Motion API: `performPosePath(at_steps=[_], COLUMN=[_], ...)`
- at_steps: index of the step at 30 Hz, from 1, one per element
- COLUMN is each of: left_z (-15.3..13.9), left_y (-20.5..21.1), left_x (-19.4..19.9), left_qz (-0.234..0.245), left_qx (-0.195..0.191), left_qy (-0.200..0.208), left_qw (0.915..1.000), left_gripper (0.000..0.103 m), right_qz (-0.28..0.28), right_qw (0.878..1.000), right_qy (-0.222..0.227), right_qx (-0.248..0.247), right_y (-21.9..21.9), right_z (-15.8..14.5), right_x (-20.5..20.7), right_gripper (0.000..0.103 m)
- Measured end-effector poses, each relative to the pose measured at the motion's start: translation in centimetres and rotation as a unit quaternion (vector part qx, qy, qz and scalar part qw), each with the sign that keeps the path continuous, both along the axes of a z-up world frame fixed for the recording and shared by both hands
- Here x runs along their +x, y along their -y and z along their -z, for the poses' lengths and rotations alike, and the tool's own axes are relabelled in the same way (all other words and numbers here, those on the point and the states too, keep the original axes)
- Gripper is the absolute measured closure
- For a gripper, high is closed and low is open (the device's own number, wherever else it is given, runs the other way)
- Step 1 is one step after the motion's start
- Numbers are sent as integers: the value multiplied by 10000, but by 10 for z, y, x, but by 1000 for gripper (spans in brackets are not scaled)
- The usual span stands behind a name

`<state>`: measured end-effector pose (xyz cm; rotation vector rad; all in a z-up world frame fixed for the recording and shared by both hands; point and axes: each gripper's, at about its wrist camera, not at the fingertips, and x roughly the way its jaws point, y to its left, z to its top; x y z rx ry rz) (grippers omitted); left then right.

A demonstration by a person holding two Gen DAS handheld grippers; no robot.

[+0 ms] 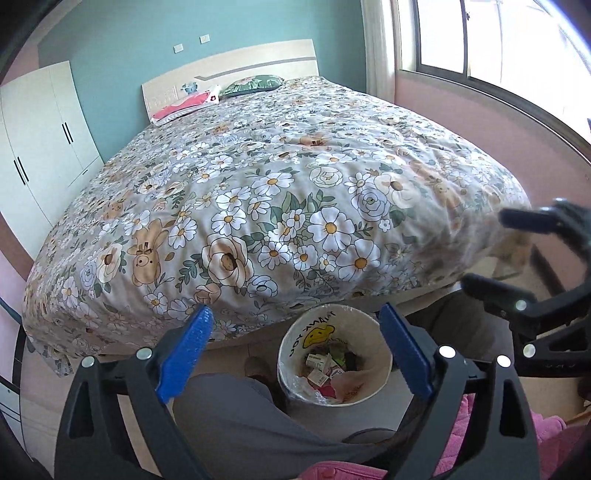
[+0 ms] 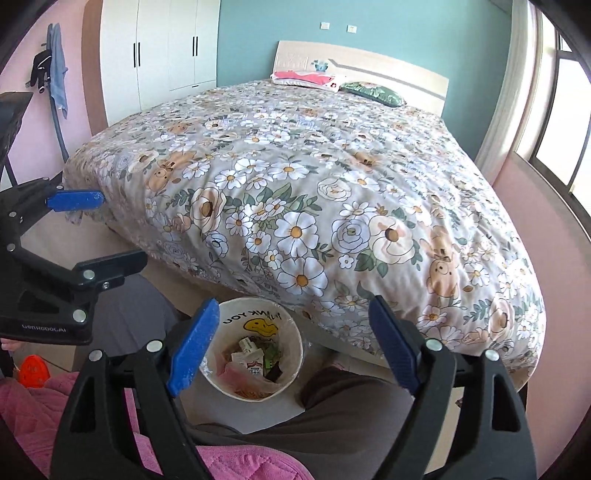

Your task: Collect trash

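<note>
A wide bed [image 1: 280,206] fills the room, covered by a grey quilt [image 2: 303,192] printed with white daisies and tan bears. At its head stands a pale wooden headboard [image 1: 236,66], and against that lie a pink pillow [image 1: 184,105] and, beside it on the window side, a green leafy pillow [image 1: 255,85]. A white wardrobe [image 2: 159,48] with black handles stands beside the bed's head, against the teal wall [image 2: 406,29]. On the bed's other side a window [image 1: 498,48] lets in bright light. Clothes [image 2: 55,62] hang beyond the wardrobe.

left claw [image 1: 295,350] spread wide, empty; right claw [image 2: 291,343] likewise; both tilted downward
</note>
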<state>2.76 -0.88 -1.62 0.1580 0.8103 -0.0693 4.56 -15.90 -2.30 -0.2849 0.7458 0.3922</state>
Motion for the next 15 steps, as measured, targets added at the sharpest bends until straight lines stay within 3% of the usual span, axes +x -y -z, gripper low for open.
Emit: performPosePath(at_steps=[8,15], left_z=[-4,-1], left_y=[11,15], left_x=[-22,-24], left_qz=[134,196], left_qx=[-163,-303], left_qy=[40,-41], left_qw=[9998,9993], left_gripper=[10,10], right_qz=[472,609], right_qw=[9977,9974], right_qy=[468,379], right_qx=[-112,50], right_y=[4,11], right_z=[-17,-17], right_x=[-36,-40], right_gripper=[18,18])
